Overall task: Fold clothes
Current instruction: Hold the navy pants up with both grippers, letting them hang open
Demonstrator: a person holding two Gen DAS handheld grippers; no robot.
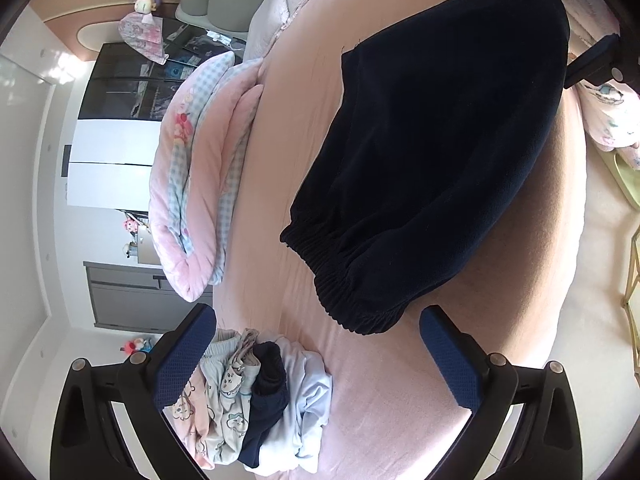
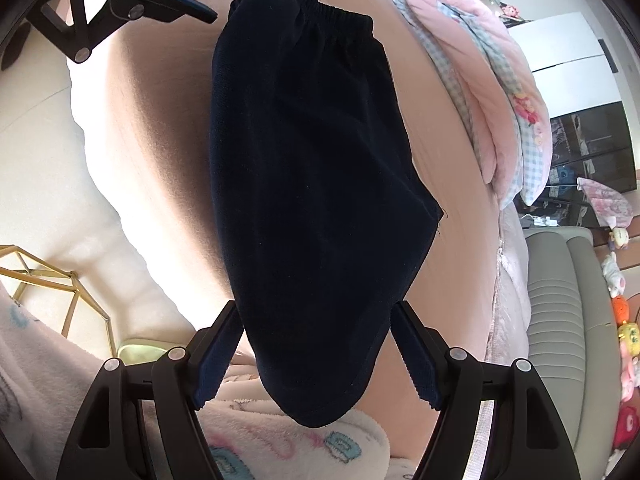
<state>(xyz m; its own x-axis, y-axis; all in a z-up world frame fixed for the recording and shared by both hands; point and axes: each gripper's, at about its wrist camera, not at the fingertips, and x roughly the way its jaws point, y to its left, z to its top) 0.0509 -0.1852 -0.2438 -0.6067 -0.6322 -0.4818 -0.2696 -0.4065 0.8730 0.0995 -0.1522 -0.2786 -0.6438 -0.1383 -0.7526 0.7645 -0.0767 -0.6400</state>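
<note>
Open right gripper (image 2: 318, 354) astride dark shorts (image 2: 312, 184)

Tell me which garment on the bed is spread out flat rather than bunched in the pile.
The dark navy pants, lying alone mid-bed with their elastic waistband toward the pile. The other clothes sit crumpled together in the pile of clothes by the left gripper's fingers.

Sunlit bedroom — pink bed (image 1: 380, 380), dark glass cabinet (image 1: 132, 88), white wall (image 1: 24, 168), grey headboard (image 2: 560, 300) — gold frame (image 2: 60, 292).

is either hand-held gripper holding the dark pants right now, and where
Neither. The dark pants lie flat on the bed; the right hand-held gripper straddles the leg end, open, and the left hand-held gripper is open by the waistband.
</note>
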